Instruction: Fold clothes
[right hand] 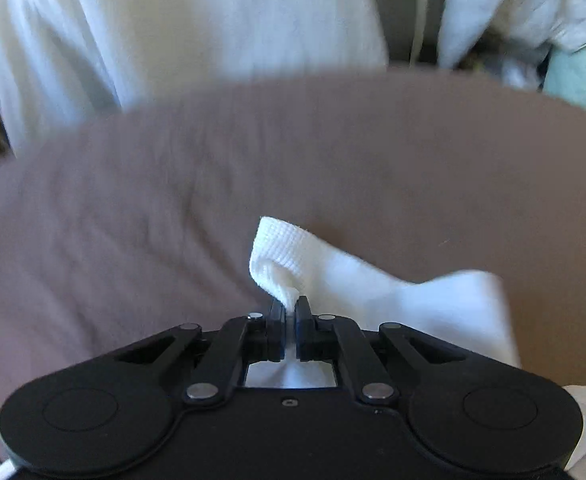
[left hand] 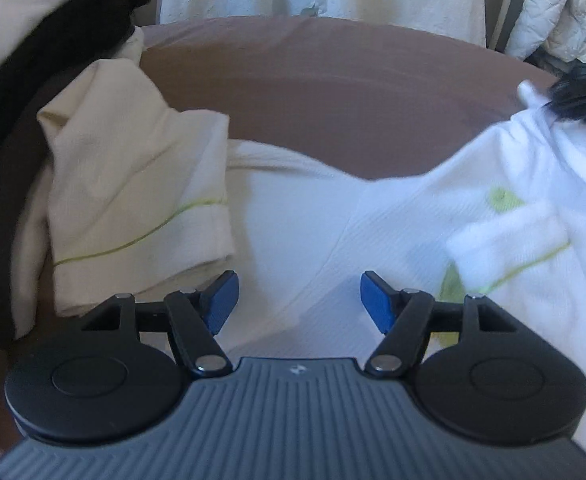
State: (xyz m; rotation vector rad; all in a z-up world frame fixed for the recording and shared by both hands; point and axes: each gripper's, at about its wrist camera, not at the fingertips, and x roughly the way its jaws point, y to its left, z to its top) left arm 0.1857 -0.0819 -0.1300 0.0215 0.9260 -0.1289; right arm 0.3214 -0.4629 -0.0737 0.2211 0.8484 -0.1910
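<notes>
Blue-padded left tongs [left hand: 299, 300], jaws spread wide and holding nothing, hover low over a white ribbed garment [left hand: 373, 232] w/ thin lime-green trim, spread on a brown-covered surface [left hand: 333, 92] that may be a bed or a padded worktop; can't tell which. Cloth lies directly under and ahead of the open jaws, its bulk running off to the right; left sleeve [left hand: 141, 204] already doubled inward, just ahead-left of the left pad; a dark garment [left hand: 33, 80] and a cream one [left hand: 13, 12] sit heaped at far left, not part of the fold in hand.

Right tongs [right hand: 291, 312] are pinched tight on a narrow ribbed edge of the same white garment [right hand: 373, 280], prob. cuff or collar band; a short loop of it stands up past the tips, rest trailing down to the right over the brown cover; motion blur in both views.

Handling, by the look: light, soft, limp knit; no stiffness, will sag and drag wherever unsupported; ribbing gives the pads decent bite, so slip risk looks low. Best holds seem to be the hems, cuffs and seams, where cloth is doubled; for the free left tongs, the near hem or the shoulder seam just ahead looks the likeliest spot.
</notes>
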